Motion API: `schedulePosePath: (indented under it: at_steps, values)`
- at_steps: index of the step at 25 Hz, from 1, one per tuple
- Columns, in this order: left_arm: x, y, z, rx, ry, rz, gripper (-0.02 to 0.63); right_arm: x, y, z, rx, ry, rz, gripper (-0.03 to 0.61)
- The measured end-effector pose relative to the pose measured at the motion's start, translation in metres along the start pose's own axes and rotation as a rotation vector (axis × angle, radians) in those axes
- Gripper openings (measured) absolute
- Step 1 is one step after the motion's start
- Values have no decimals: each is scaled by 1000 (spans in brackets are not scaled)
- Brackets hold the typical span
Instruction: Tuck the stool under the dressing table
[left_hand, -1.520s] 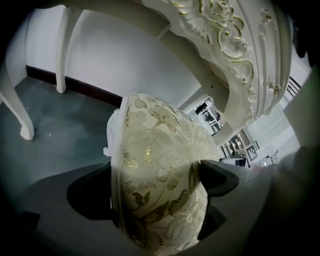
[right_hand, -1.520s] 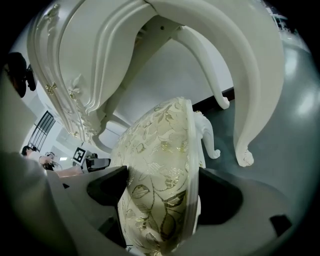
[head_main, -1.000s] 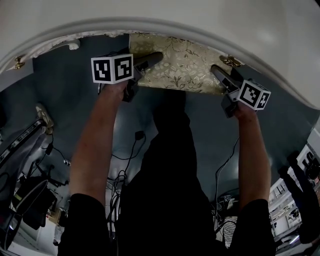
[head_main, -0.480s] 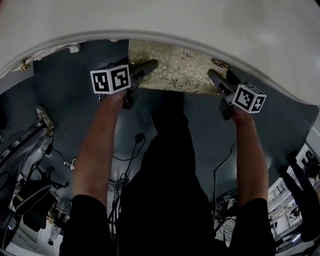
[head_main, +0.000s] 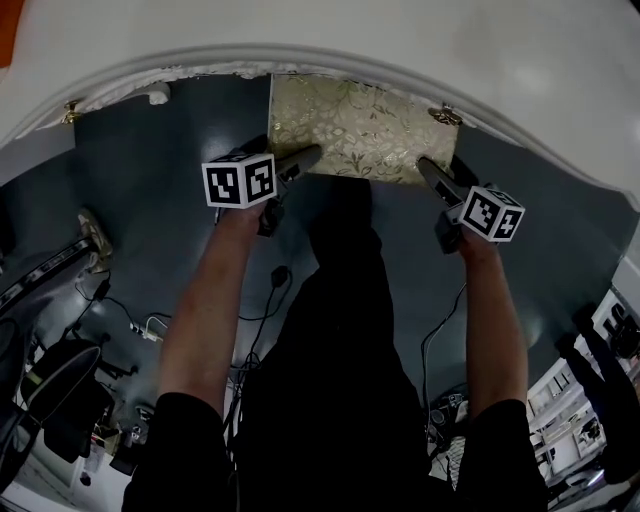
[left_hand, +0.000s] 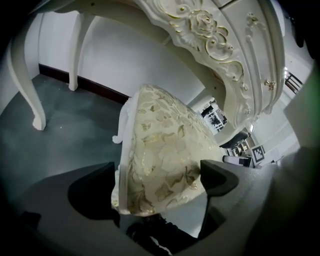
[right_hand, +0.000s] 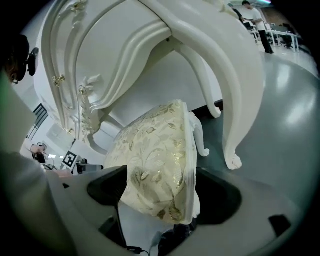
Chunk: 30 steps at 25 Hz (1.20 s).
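Note:
The stool (head_main: 350, 125) has a cream seat with a gold leaf pattern and white legs. Its far part lies under the edge of the white dressing table (head_main: 330, 35). My left gripper (head_main: 303, 158) holds the seat's near left corner, my right gripper (head_main: 432, 175) the near right corner. In the left gripper view the seat (left_hand: 160, 150) fills the gap between the jaws of the gripper (left_hand: 157, 180), under the carved table apron (left_hand: 210, 35). The right gripper view shows the same: seat (right_hand: 155, 155) wedged in the gripper (right_hand: 160, 187).
Curved white table legs (left_hand: 27, 85) (right_hand: 235, 100) stand on the grey floor at each side of the stool. Cables (head_main: 265, 290) and equipment (head_main: 50, 280) lie on the floor behind me at the left. A person (right_hand: 260, 25) stands far off.
Both grippers have come down in the head view, toward me, and now sit at the seat's near corners instead of alongside it. The stool stays partly under the table edge.

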<state>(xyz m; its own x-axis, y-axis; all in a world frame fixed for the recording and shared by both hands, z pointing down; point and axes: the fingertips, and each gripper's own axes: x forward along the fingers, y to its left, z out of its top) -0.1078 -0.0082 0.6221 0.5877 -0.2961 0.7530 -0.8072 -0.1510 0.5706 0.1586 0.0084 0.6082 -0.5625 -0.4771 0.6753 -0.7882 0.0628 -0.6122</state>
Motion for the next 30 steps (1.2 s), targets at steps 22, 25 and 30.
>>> schedulePosePath:
  at_steps: [22, 25, 30]
  values:
    - [-3, 0, -40, 38, 25, 108, 529, -4, -1, -40, 18, 63, -51, 414]
    - [-5, -1, -39, 36, 23, 122, 529, -5, 0, -39, 8, 49, -65, 414]
    - [-2, 0, -37, 40, 7, 118, 529, -4, -2, -38, 5, 18, -86, 414]
